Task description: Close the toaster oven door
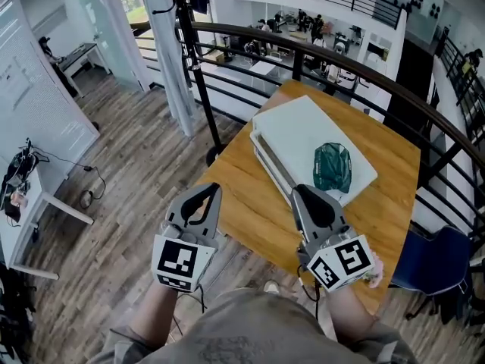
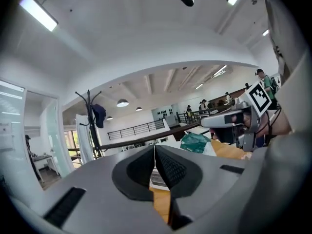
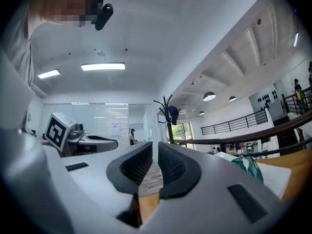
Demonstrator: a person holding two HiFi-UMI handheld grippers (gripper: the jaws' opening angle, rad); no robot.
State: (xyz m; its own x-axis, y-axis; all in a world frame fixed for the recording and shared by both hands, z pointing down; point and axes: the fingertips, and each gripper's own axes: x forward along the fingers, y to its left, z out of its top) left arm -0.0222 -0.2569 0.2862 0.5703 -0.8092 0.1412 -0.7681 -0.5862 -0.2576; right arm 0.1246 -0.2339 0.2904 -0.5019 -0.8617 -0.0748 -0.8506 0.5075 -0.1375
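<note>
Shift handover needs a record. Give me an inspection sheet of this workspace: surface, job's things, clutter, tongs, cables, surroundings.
Surface: square wooden table, carrying only the oven.
Job's things: white flat-topped toaster oven on the table; its door's state cannot be read from above.
Clutter: crumpled green plastic bag lying on the oven's top.
Grippers: left tongs and right tongs both shut, nothing between them, held at the table's near side, touching nothing.
Cables: black cables on the floor beside a white desk.
Surroundings: curved black railing, black coat stand, blue chair.
</note>
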